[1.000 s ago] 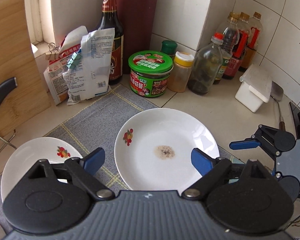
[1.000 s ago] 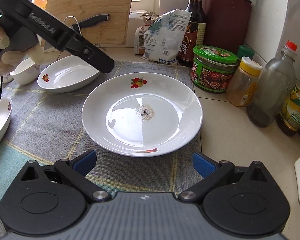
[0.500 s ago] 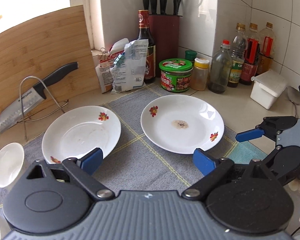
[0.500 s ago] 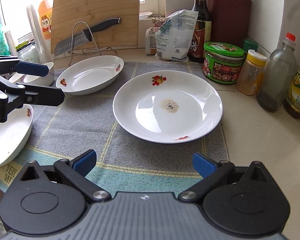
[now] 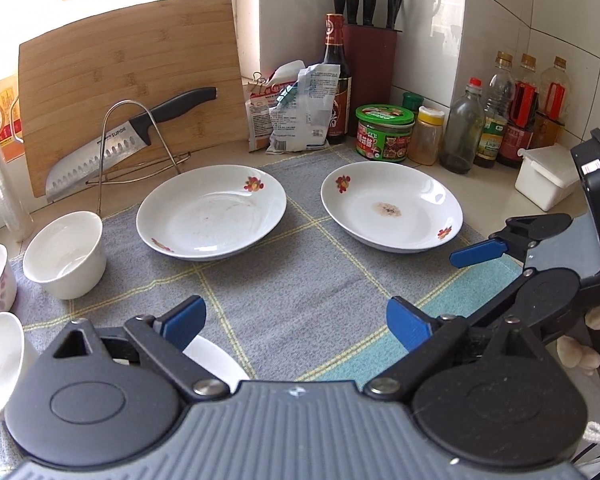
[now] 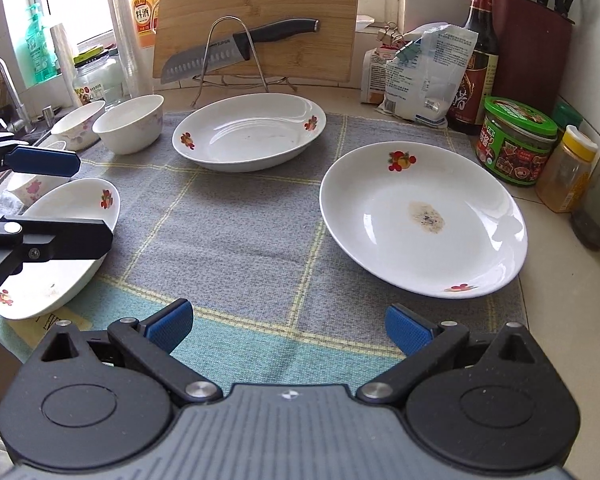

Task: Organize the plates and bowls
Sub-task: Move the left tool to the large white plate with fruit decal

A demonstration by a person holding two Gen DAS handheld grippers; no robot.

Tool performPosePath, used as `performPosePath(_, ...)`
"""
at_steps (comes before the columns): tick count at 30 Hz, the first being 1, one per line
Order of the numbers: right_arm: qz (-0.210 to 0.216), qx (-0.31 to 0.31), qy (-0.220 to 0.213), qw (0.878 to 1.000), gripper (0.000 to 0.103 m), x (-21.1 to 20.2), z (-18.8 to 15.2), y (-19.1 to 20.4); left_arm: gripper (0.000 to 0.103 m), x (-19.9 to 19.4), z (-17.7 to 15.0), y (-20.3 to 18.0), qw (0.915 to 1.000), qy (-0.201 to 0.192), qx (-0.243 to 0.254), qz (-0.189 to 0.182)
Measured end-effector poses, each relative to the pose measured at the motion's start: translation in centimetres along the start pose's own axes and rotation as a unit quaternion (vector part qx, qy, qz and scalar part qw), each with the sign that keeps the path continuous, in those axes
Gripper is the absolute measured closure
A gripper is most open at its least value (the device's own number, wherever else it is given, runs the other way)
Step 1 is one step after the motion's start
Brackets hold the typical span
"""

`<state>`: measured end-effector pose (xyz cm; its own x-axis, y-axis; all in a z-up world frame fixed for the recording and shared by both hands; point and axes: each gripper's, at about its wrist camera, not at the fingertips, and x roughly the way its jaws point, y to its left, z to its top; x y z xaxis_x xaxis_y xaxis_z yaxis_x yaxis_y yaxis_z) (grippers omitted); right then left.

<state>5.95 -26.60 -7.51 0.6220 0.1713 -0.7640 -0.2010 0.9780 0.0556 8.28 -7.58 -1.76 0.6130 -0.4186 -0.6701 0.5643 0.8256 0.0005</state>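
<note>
Both grippers empty, left gripper (image 5: 296,326) and right gripper (image 6: 286,326) fingers spread wide. Picking first target: I'd go for stained plate (image 6: 422,214), needs rim grab.

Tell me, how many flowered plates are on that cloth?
3. One with a brown stain lies nearest the jars, one sits before the cutting board, and one lies at the cloth's left edge, partly behind the other gripper. More could be hidden.

Bare mat (image 6: 236,236) between plates (image 6: 420,212)
</note>
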Motion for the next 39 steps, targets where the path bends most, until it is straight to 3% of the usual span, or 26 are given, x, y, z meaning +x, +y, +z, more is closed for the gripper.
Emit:
performPosePath(14, -0.028, -0.001, 0.003, 1.0, 0.0, -0.6, -0.7, 8.0, 0.006, -4.1, -3.9, 5.2, 0.9992, 0.0, 0.028, -0.028)
performPosePath(25, 0.024, -0.078, 0.017, 0.997, 0.0, 0.7, -2.4, 13.1, 0.006, -5.7, -5.9, 9.2, 0.9998, 0.007, 0.013, -0.014)
performPosePath(39, 0.089, -0.125, 0.006, 0.988, 0.0, 3.6, -2.8, 18.1, 0.006, -7.0, -6.5, 12.6, 0.9996, 0.019, -0.016, 0.015)
